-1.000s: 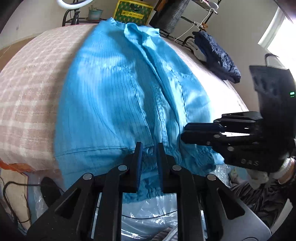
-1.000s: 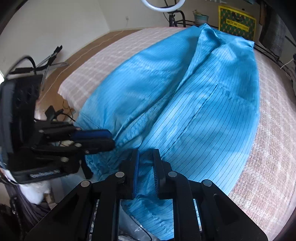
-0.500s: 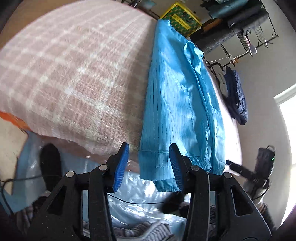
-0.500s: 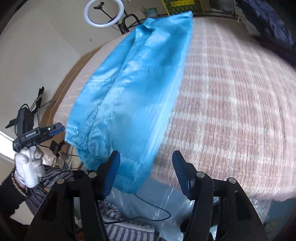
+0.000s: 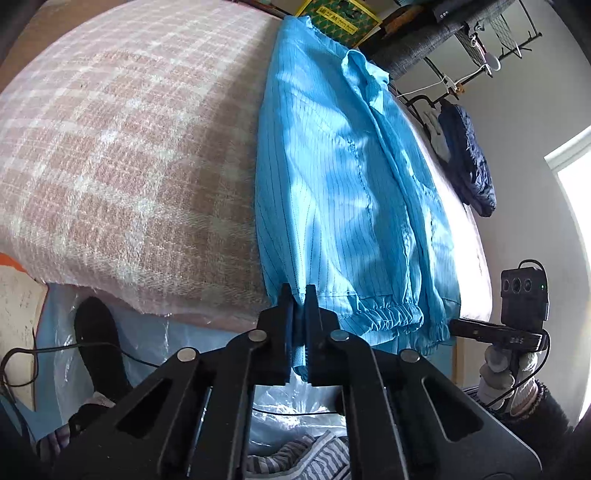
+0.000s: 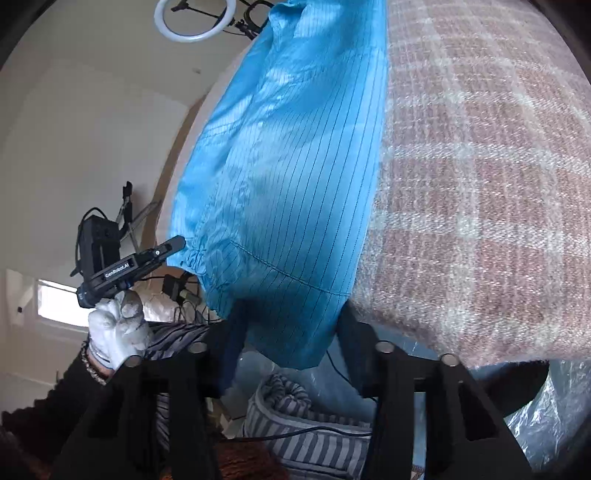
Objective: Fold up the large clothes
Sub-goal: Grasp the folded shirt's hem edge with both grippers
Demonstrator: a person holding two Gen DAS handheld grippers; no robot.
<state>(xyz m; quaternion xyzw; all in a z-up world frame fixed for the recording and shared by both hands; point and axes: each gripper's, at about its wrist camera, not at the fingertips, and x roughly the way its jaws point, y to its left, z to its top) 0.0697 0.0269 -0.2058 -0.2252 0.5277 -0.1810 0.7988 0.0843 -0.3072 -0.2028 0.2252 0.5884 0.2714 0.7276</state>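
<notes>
Left wrist view: the left gripper (image 5: 300,325) is clamping its jaws together on the near hem corner of the blue garment (image 5: 343,192), right where the cloth is hanging over the edge of the bed (image 5: 122,155). The garment is lying folded into a long strip along the checked pink blanket, elastic cuff bunching near the hem. Off to the side, the right gripper (image 5: 458,326) is showing at the far hem corner in a white-gloved hand (image 5: 506,376); a dark blue jacket (image 5: 469,166) is sitting at the bed's far edge.

Right wrist view: the right gripper (image 6: 291,343) is standing with its fingers wide apart, the garment's hem corner (image 6: 295,332) dangling between them, unclamped. The left gripper (image 6: 173,245) is reaching the opposite corner by the cuff. A ring light (image 6: 192,22) is glowing behind the bed.
</notes>
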